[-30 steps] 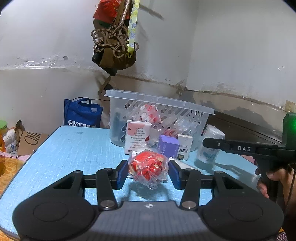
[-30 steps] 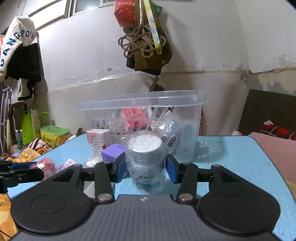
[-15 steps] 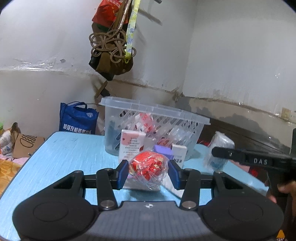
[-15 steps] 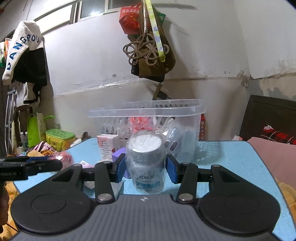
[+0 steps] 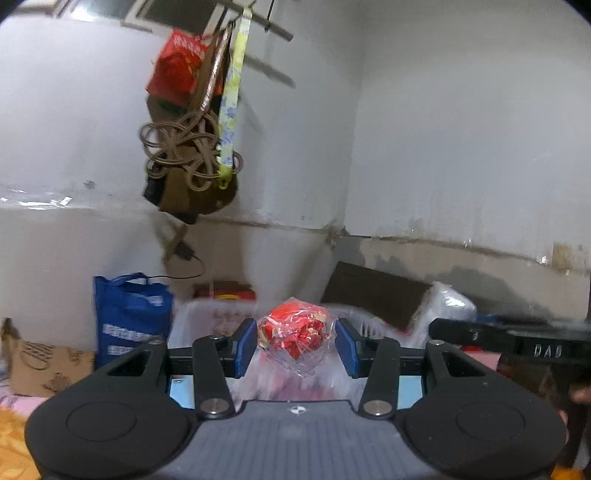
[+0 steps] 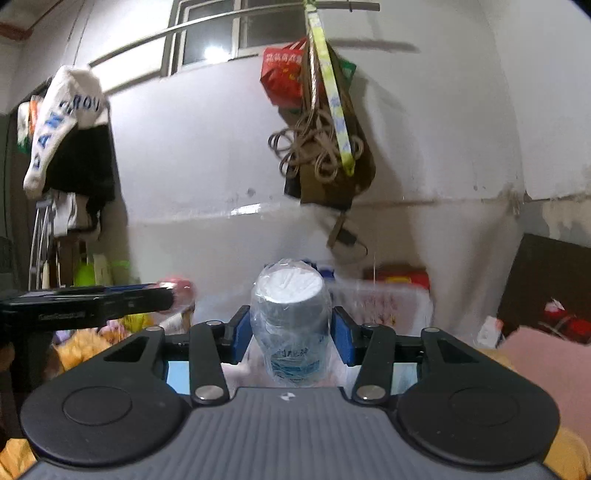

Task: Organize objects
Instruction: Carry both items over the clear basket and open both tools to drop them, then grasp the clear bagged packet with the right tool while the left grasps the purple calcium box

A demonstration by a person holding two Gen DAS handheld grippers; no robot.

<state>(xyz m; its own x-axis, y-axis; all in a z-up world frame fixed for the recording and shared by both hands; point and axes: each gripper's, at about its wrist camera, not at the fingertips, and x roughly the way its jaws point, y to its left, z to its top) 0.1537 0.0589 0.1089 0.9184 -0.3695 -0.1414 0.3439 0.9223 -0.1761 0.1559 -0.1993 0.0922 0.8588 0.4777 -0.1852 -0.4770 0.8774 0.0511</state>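
Your left gripper (image 5: 296, 342) holds the red wrapped packet (image 5: 295, 332) between its fingers; your right gripper (image 6: 287, 334) clamps the wrapped white-capped bottle (image 6: 290, 325). Both have risen off the bench, and the clear basket (image 5: 214, 317) now sits just beyond the fingers, probably ready for dropping.

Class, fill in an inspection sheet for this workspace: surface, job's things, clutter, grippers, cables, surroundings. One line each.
Surface: blue table, only slivers visible.
Job's things: red packet and wrapped bottle, both held up; clear basket, blurred.
Clutter: blue bag, cardboard box.
Grippers: left gripper shut on red packet; right gripper shut on wrapped bottle.
Cables: black cord on the wall.
Surroundings: hanging bags, window, clothes.
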